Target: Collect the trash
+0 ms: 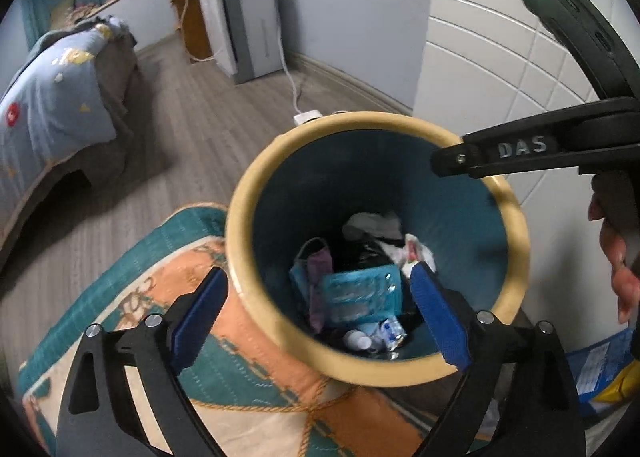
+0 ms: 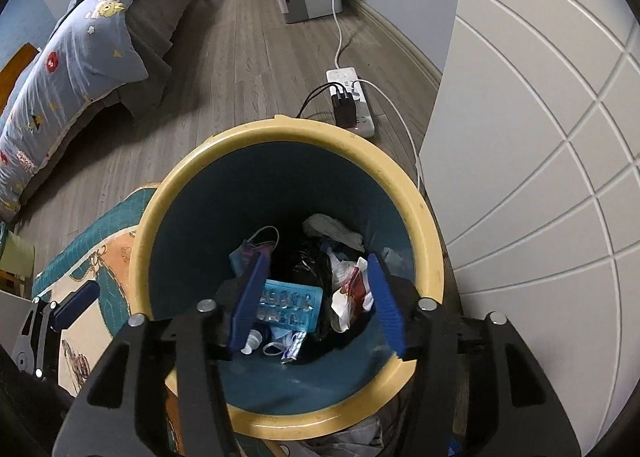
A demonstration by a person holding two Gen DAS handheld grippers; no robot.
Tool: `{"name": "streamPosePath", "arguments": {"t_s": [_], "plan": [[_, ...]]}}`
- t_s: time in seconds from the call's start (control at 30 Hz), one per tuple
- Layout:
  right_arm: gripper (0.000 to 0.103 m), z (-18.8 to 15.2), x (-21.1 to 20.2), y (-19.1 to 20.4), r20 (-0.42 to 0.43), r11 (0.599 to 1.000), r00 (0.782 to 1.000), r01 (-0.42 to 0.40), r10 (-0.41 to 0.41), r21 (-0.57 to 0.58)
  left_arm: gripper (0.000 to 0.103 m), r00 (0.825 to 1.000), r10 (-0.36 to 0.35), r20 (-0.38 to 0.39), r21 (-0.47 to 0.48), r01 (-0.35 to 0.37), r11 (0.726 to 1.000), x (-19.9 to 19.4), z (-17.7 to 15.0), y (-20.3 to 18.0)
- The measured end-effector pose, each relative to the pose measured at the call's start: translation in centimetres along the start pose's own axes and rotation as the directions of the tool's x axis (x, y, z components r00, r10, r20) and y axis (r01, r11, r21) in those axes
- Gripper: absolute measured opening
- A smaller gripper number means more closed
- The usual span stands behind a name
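A round bin with a yellow rim and teal inside stands on the floor; it also shows in the right wrist view. Inside lie a blue blister pack, a face mask, white wrappers, a small white bottle and dark plastic. My left gripper is open and empty, straddling the bin's near-left rim. My right gripper is open and empty over the bin's mouth; its body also shows in the left wrist view.
A patterned orange and teal rug lies left of the bin. A white cabinet stands right of it. A power strip with cables lies on the wood floor behind. A bed is far left, a white appliance at the back.
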State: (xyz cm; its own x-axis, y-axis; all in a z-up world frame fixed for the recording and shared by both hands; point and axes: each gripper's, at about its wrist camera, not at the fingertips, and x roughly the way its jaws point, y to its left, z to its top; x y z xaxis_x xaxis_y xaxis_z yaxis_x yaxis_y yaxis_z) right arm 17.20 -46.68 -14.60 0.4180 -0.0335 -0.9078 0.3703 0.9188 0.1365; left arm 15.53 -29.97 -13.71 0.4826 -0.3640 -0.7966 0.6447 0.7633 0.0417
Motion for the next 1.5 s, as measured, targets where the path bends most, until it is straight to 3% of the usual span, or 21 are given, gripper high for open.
{"name": "streamPosePath", "arguments": {"t_s": [0.07,0.17,0.23,0.3,0.47,0.67,0.8,1.07,1.5], "plan": [[0.059,0.1,-0.5,0.2,0.005,1.0,1.0,0.002,-0.002,-0.007,0.092,1.0,0.008,-0.008,-0.01,-0.008,1.0,-0.2,-0.1,0.5],[0.074,-0.2,-1.8,0.7,0.011,0.999,1.0,0.001,-0.001,-0.033,0.093,1.0,0.016,-0.003,-0.019,-0.016,1.0,-1.5,-0.3,1.0],[0.09,-0.7,-3.4,1.2,0.015,0.998,1.0,0.011,-0.011,-0.063,0.096,1.0,0.01,0.01,-0.027,-0.009,1.0,-2.9,-0.3,1.2],[0.097,-1.1,-5.6,1.8,0.036,0.996,0.999,0.013,-0.009,-0.091,0.098,1.0,0.013,0.024,-0.034,-0.012,0.999,-4.9,-0.3,1.3],[0.097,-3.2,-10.7,2.0,0.09,0.992,0.996,0.031,-0.02,-0.126,0.098,0.994,0.107,0.016,-0.055,-0.106,0.993,-8.7,-0.4,1.4],[0.097,-6.6,-14.9,1.1,0.13,0.994,0.991,-0.012,0.027,-0.108,0.098,0.989,0.134,0.058,-0.099,-0.128,0.987,-14.0,-1.5,0.6],[0.097,-7.8,-16.7,0.1,0.179,0.997,0.984,0.009,0.005,-0.08,0.098,0.98,0.173,0.1,-0.156,-0.156,0.975,-17.1,-2.5,0.1],[0.097,-8.5,-14.9,0.9,0.168,0.995,0.985,0.05,-0.034,-0.092,0.098,0.986,0.128,0.107,-0.235,-0.1,0.967,-15.4,-2.4,1.0],[0.097,-8.9,-15.9,1.5,0.254,0.981,0.965,0.113,-0.07,-0.158,0.098,0.982,0.139,0.127,-0.193,-0.113,0.975,-15.9,-2.9,1.0]]}}
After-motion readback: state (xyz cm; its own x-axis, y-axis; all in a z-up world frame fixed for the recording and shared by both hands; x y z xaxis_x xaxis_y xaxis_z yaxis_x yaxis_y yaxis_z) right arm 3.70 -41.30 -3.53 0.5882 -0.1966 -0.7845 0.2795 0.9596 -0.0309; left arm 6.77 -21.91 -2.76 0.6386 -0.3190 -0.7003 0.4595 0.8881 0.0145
